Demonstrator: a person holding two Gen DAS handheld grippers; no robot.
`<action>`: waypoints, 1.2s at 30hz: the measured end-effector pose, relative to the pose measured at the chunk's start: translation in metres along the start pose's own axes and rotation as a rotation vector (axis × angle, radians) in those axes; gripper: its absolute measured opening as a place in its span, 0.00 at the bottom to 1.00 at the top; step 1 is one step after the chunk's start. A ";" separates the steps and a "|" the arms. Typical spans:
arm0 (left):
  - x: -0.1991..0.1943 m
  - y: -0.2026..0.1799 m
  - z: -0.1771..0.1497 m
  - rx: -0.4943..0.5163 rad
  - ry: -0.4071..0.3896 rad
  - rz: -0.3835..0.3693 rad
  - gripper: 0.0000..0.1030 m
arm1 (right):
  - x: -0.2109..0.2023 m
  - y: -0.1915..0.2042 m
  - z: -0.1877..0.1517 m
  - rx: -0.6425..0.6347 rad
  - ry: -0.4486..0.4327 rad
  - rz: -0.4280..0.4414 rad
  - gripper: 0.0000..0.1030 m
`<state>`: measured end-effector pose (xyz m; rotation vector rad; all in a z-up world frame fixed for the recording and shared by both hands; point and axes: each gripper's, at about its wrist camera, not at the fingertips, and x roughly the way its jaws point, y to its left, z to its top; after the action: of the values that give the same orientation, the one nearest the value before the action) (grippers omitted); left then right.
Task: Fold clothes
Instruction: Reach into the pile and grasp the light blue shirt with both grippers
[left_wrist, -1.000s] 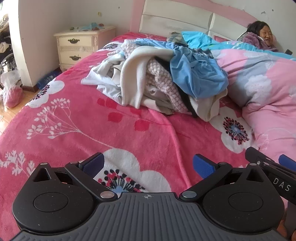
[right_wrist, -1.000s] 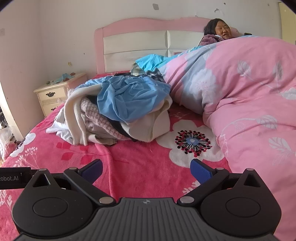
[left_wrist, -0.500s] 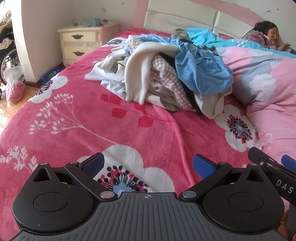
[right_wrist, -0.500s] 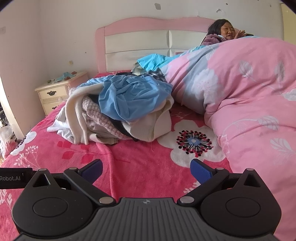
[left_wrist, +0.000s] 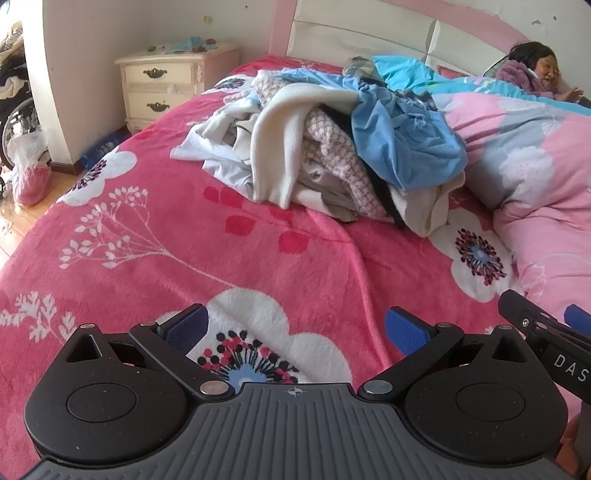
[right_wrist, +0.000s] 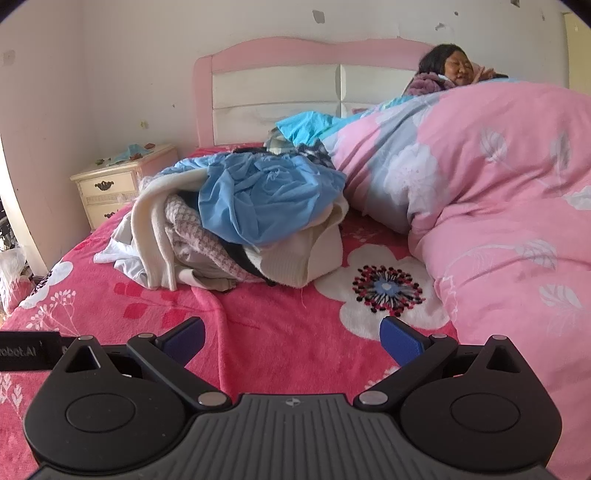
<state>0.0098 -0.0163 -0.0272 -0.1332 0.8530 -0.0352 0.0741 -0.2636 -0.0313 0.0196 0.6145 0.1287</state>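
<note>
The step in hand looks like the approach: nothing is picked yet, and the pile of clothes (left_wrist: 325, 147) lies untouched on the bed (left_wrist: 184, 258), heaped on the pink flowered blanket in front of the headboard (right_wrist: 277, 85). Both tools are held low over the blanket, on the side of the pile away from the headboard and well apart from it. The left hand-held gripper (left_wrist: 295, 328) has its blue pads spread wide with only blanket between them; the right hand-held gripper (right_wrist: 291, 338) is spread just the same and carries nothing.

The next move, as I judge it, calls for choosing one garment and lifting it clear. The blue garment (right_wrist: 266, 199) lies on top of the pile and seems the easiest to take without dragging others along. The cream garment (left_wrist: 280, 147) drapes down the side of the pile facing the nightstand, and a checked knit piece (left_wrist: 340, 158) is wedged under the blue one, so pulling either first would likely upset the heap. Once a piece is free, the open blanket before the pile gives room to spread it flat.

What hems the work in: a bulky pink quilt (right_wrist: 498, 206) presses against the pile on the side away from the nightstand (left_wrist: 162, 85), and a person (right_wrist: 443, 74) rests under it beside the headboard. Folding should stay on the nightstand side of the quilt.
</note>
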 end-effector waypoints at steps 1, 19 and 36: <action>-0.001 0.001 0.001 -0.002 -0.011 -0.006 1.00 | 0.000 -0.002 0.002 -0.006 -0.010 0.003 1.00; 0.094 -0.031 0.104 0.144 -0.323 -0.112 1.00 | 0.176 -0.020 0.119 -0.197 -0.231 0.160 0.94; 0.223 -0.105 0.152 0.177 -0.201 -0.163 0.41 | 0.308 -0.024 0.140 -0.239 -0.133 0.172 0.38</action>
<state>0.2739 -0.1237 -0.0816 -0.0391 0.6336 -0.2457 0.4068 -0.2460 -0.0954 -0.1491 0.4608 0.3636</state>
